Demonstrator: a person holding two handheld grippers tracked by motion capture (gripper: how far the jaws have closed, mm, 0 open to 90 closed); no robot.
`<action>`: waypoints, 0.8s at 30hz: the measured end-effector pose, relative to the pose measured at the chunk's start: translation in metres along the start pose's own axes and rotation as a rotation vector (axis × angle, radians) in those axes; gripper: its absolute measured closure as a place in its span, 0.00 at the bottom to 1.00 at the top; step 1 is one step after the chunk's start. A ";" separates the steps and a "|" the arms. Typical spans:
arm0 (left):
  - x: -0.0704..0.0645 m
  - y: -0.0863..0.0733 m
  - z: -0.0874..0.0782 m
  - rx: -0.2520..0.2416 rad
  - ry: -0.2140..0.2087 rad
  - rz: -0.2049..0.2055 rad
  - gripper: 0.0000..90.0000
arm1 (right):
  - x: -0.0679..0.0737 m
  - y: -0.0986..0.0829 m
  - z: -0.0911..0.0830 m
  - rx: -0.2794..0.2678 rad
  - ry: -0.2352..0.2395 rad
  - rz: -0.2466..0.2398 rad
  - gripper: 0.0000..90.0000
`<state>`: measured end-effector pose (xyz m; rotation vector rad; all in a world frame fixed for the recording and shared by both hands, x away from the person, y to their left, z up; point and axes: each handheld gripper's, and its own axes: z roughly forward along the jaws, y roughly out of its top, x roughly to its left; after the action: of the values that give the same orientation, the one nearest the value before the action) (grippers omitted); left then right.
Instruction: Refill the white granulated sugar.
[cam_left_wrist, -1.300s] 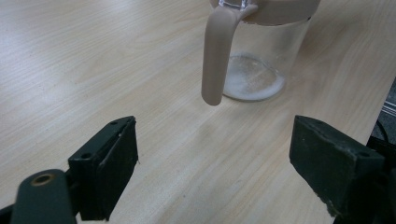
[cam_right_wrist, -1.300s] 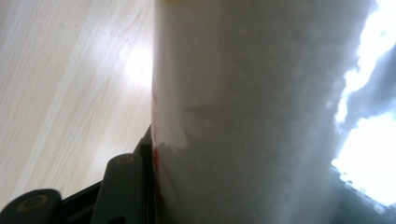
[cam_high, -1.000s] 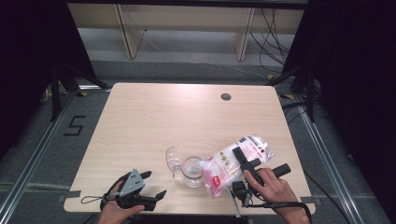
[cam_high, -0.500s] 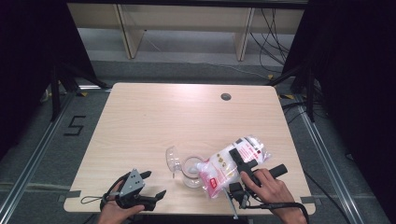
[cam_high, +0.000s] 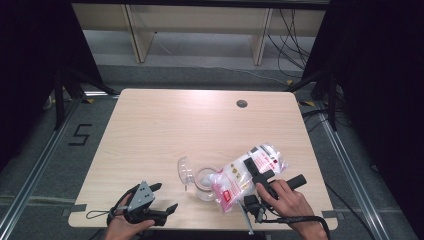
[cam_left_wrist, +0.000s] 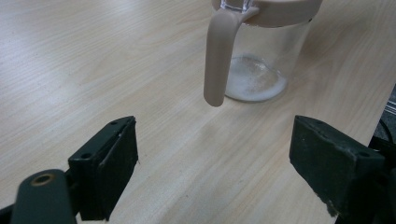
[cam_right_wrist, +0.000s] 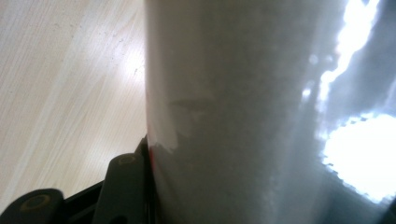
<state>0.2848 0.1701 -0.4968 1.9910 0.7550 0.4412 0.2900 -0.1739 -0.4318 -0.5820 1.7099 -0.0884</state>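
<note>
At the near edge of the table (cam_high: 150, 125), the left gripper (cam_high: 150, 207) is held idle with its jaws wide apart and nothing between them. To its right, the right gripper (cam_high: 256, 186) is clamped on a clear plastic bag of white powder (cam_high: 247, 172), tilted with its lower corner over the mouth of a small glass jar (cam_high: 204, 183). The jar stands near the table's front edge with its clear lid (cam_high: 185, 170) flipped open; a thin layer of white powder (cam_left_wrist: 254, 84) lies on its bottom.

The pour is best done slowly, with the bag's corner kept over the mouth and the free gripper brought in to steady the jar if it shifts.

Whether the bag's corner is open cannot be made out. In the right gripper view the bag presses against the lens, so the jar's mouth is hidden.
</note>
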 end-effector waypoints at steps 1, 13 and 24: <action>0.000 0.000 0.000 0.000 0.001 0.000 0.17 | 0.000 0.000 0.000 0.005 0.004 -0.007 0.57; -0.001 0.000 0.000 -0.012 0.002 -0.012 0.17 | 0.001 0.000 0.001 0.001 0.003 0.001 0.59; 0.000 0.000 0.000 0.004 0.003 0.002 0.17 | 0.009 -0.001 0.002 -0.002 -0.008 0.089 0.59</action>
<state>0.2850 0.1699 -0.4968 1.9954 0.7567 0.4445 0.2913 -0.1783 -0.4399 -0.5070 1.7262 -0.0209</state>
